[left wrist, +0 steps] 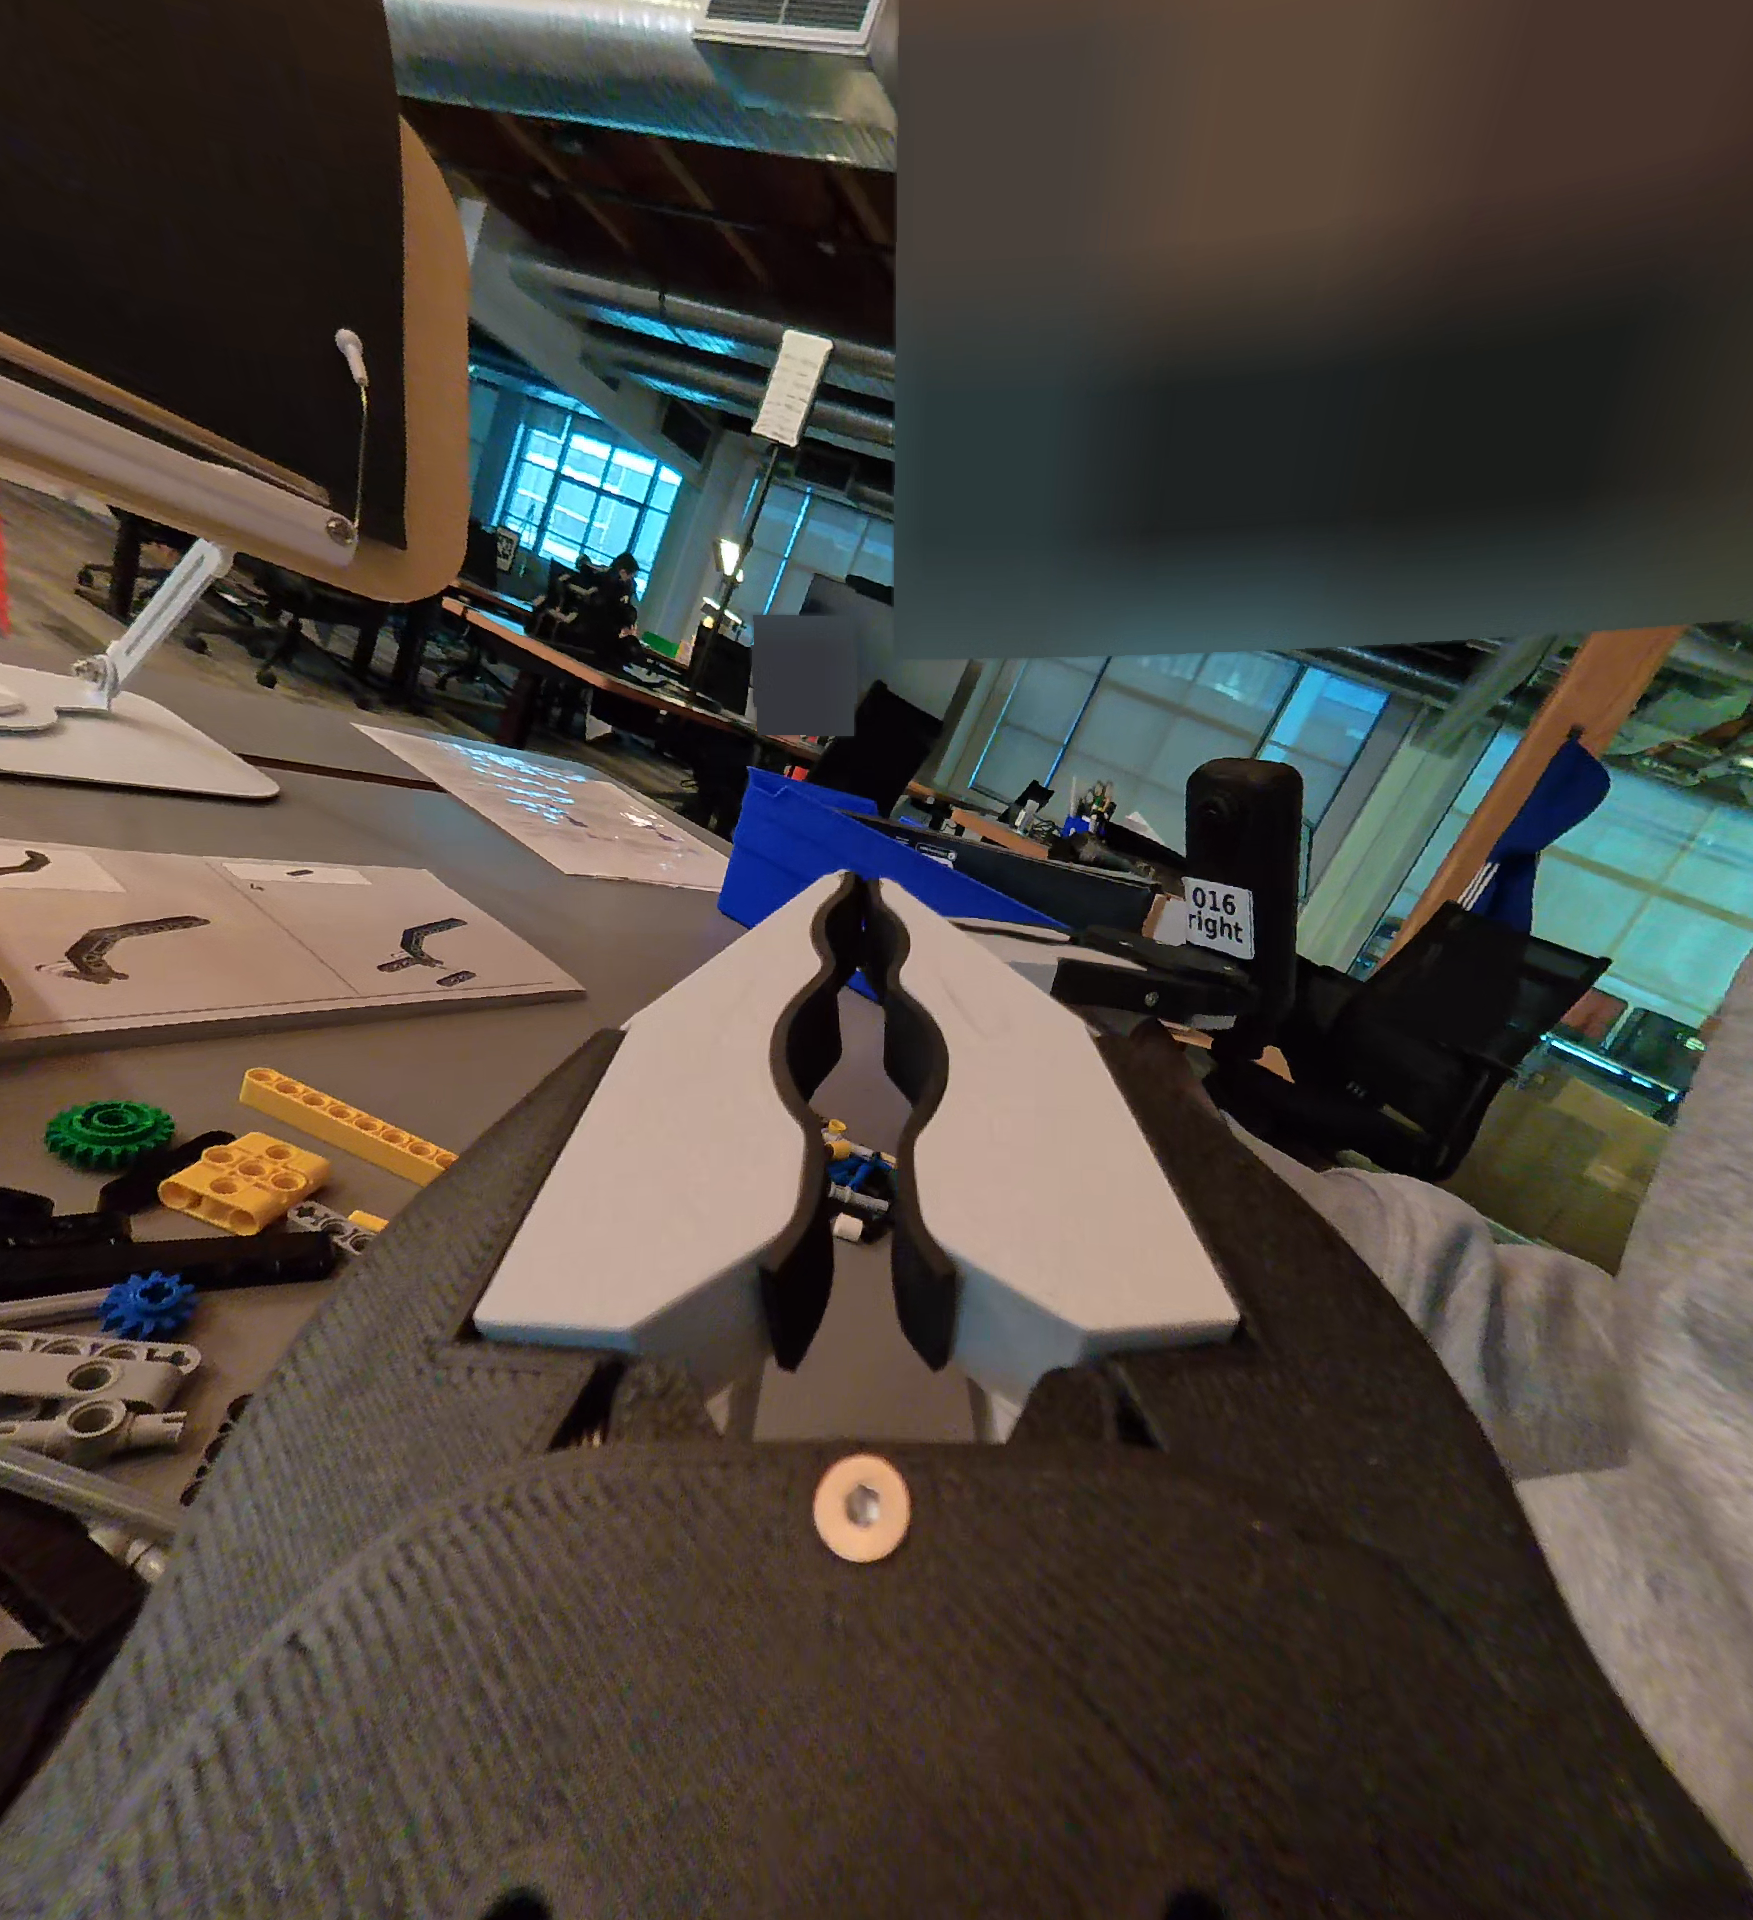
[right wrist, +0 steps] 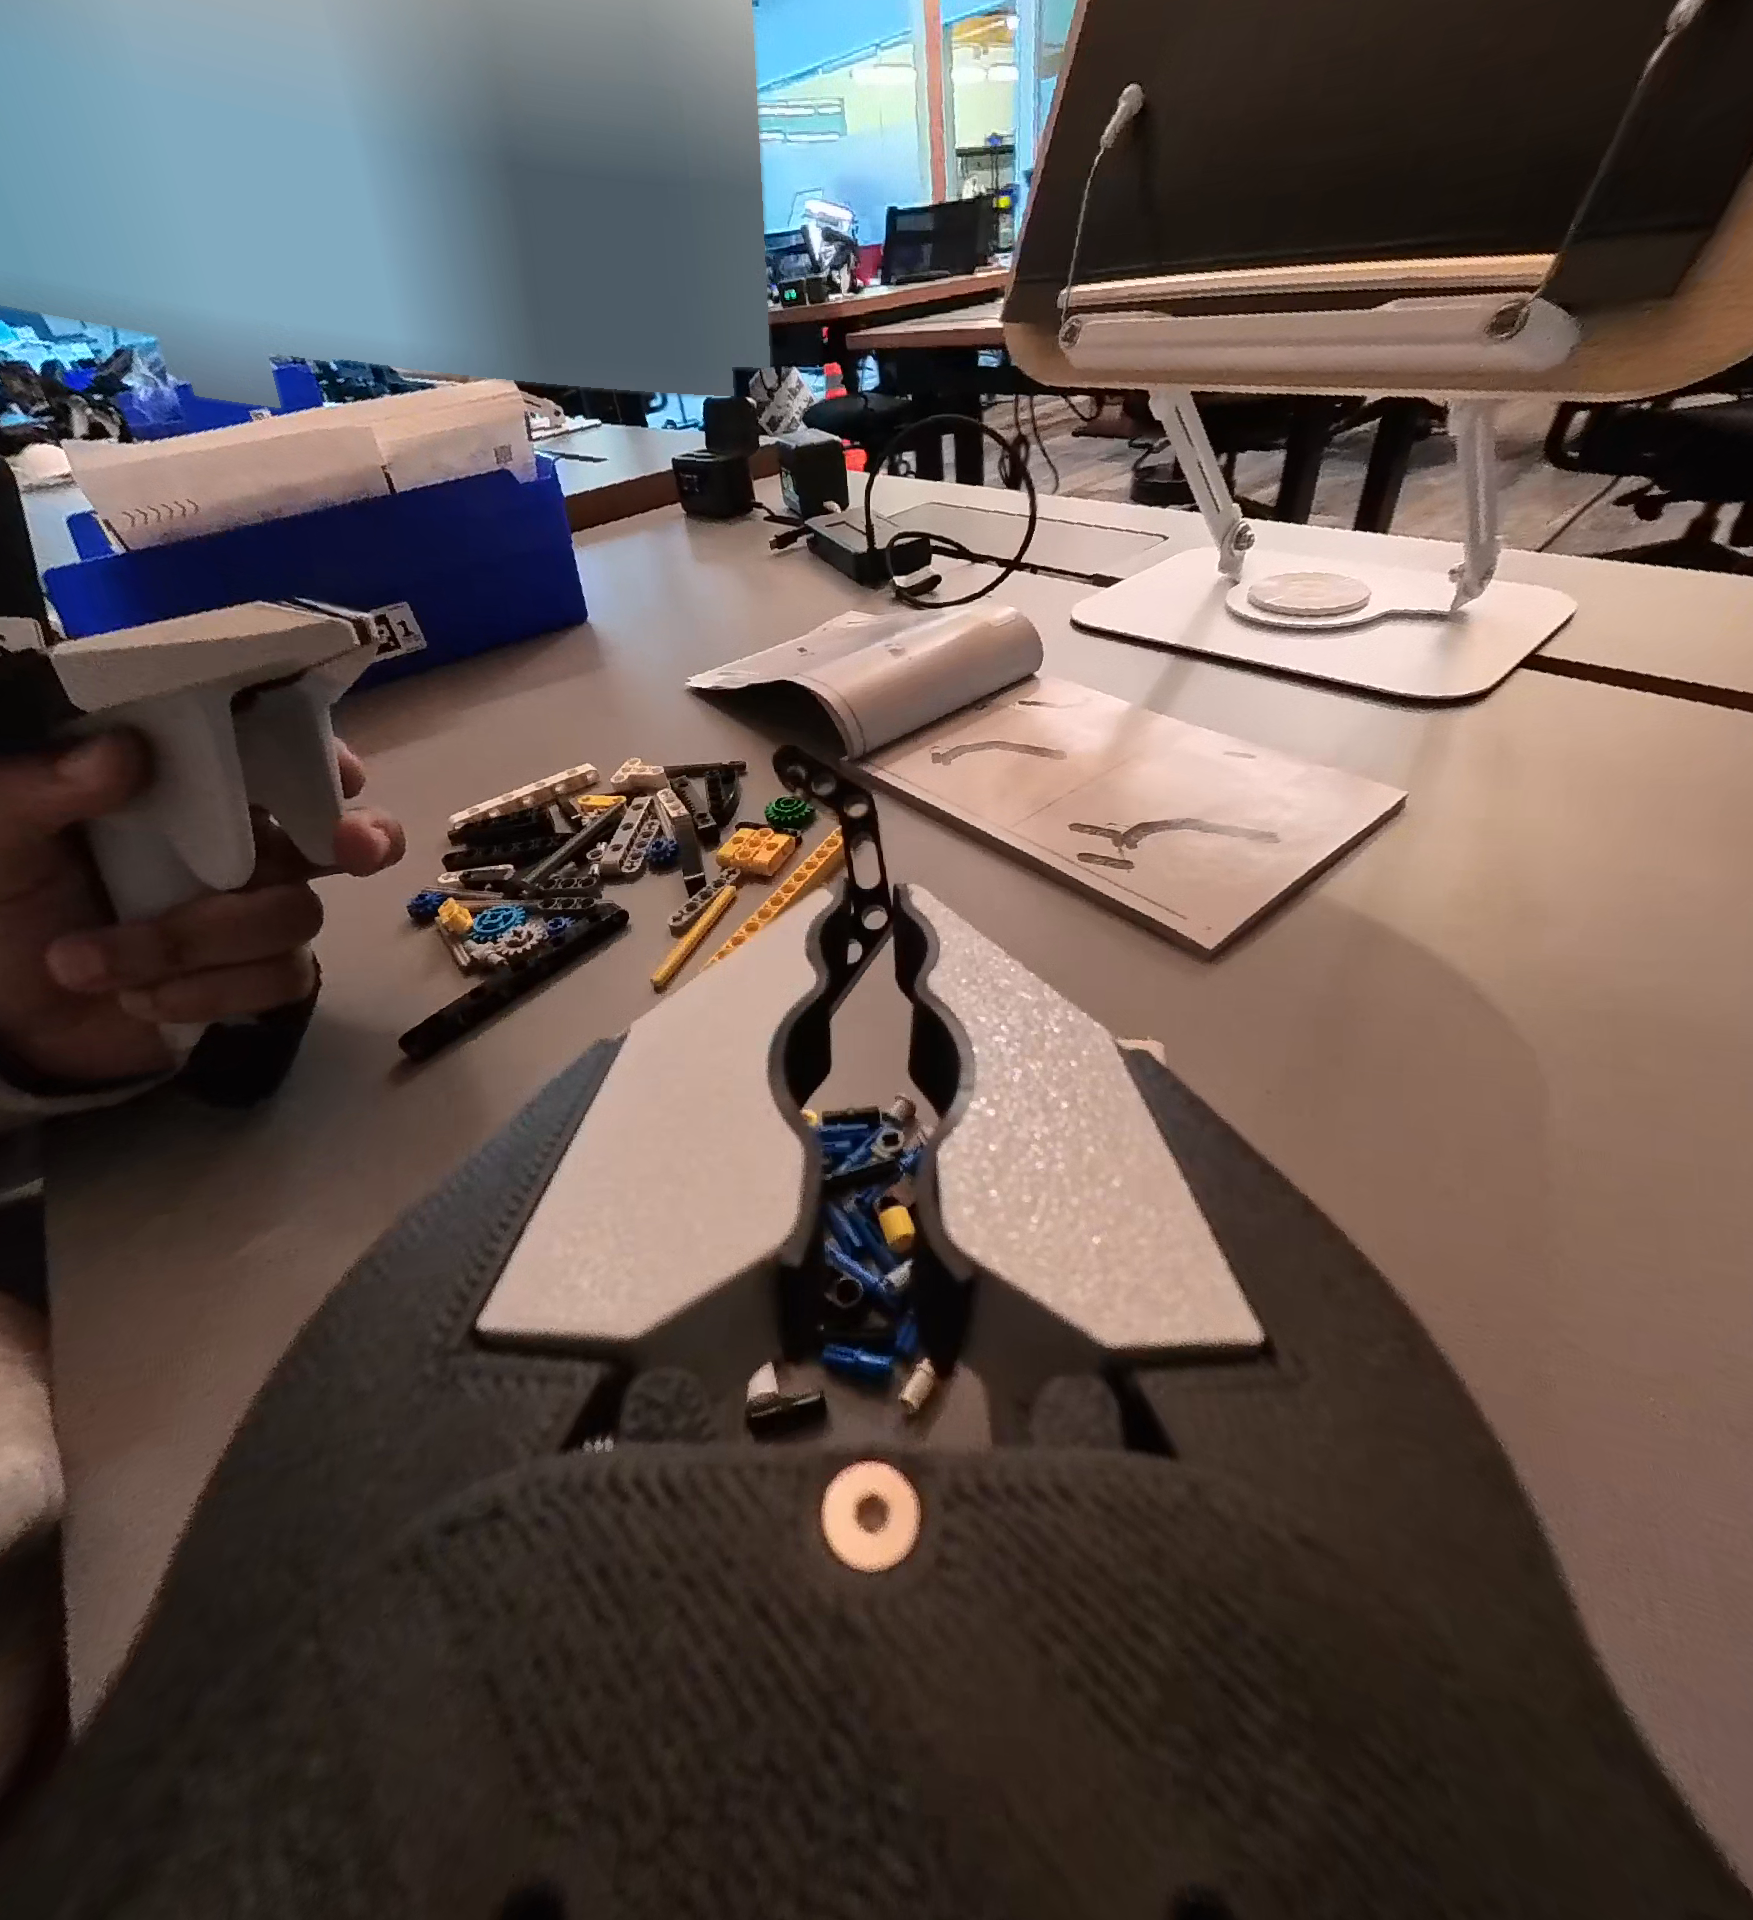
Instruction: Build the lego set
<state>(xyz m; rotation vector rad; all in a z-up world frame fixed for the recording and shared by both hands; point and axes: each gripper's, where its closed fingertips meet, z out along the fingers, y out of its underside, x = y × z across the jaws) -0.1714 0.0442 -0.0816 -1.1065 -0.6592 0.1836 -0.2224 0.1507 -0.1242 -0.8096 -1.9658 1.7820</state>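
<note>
My right gripper (right wrist: 867, 935) clamps a black angled beam (right wrist: 844, 831) in its jaws, lifted off the surface (right wrist: 1371, 1143), likely to take pins. My left gripper (left wrist: 867, 904) is closed on nothing. Only the right wrist view shows the pin heap (right wrist: 867, 1247) beneath; the left wrist view shows the loose parts (left wrist: 248, 1179) and open manual (left wrist: 228, 935) closer.

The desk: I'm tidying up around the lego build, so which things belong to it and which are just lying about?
Part of the build:
black angled beam in the right tool
loose parts pile
small pins
instruction booklet

Lying about:
blue bin
laptop stand
charger and cable
</note>
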